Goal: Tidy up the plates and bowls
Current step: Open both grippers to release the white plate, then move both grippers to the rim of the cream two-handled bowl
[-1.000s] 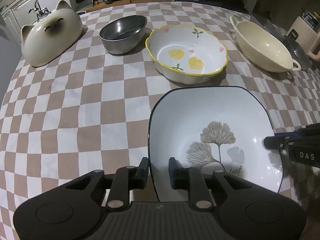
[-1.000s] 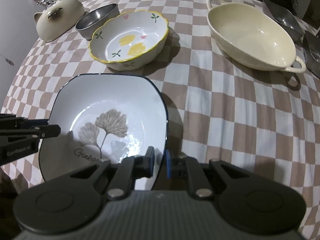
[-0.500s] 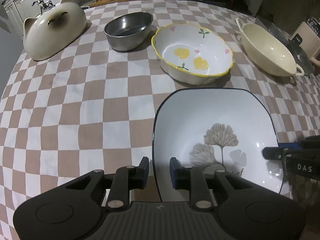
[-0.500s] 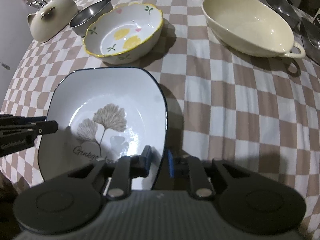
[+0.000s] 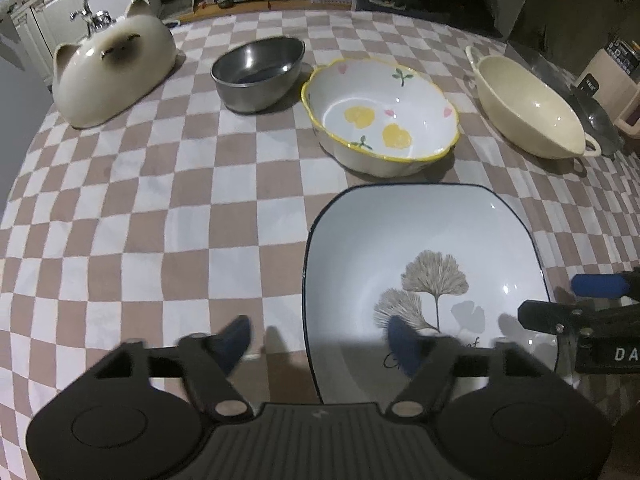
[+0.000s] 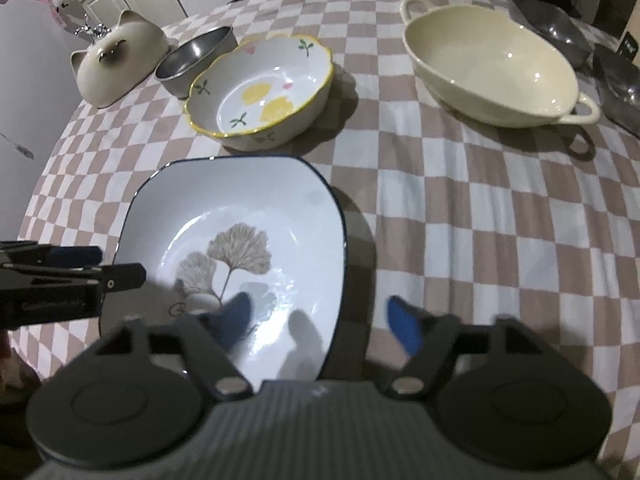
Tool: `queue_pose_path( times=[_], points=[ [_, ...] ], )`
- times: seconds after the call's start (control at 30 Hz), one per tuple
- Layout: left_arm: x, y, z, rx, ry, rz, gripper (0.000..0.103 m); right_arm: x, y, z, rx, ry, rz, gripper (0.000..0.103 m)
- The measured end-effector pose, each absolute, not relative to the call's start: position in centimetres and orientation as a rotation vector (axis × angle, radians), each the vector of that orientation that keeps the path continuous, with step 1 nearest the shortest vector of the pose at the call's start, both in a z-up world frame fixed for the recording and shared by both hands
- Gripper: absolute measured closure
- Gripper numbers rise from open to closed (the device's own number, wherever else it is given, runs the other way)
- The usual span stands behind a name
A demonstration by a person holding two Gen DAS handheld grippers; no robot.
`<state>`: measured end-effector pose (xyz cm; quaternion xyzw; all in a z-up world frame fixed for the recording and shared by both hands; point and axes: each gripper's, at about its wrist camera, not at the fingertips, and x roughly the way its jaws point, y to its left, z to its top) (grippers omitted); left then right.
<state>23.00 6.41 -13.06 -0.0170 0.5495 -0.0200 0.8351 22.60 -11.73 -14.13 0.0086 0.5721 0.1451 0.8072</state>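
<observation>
While both grippers' jaws are opening, releasing the ginkgo plate, only the right wrist view shows the grey metal tray at two o'clock.

Left gripper is being pointed steeply downward, jaws being opened wide, blue pads straddling a rim without pressing on it. Right gripper is being angled likewise, jaws also being opened, nothing being pressed. In the left wrist view the right gripper is being seen entering at 3 o'clock; in the right wrist view, the left at 9 o'clock.
</observation>
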Motion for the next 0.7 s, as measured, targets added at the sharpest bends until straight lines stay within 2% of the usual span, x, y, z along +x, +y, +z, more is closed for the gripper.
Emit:
queue_pose_path(
  times=[0.13,0.2,0.47,0.7],
  points=[
    [22.6,6.4,-12.2,-0.032,1.118,-0.030,0.005,22.1,-12.3,-13.5,0.006,1.190,0.296,0.001],
    [22.4,6.2,-11.5,-0.021,1.077,-0.028,0.001,22.0,-12.7,-13.2,0.009,1.179,0.293,0.000],
    [22.8,4.2,-8.4,-0.021,0.932,-0.032,0.000,22.2,-16.1,-11.2,0.117,1.086,0.246,0.000],
    [26.4,1.4,-6.3,-0.009,0.847,-0.084,0.000,23.8,-21.1,-9.4,0.281,0.986,0.136,0.000]
  ],
)
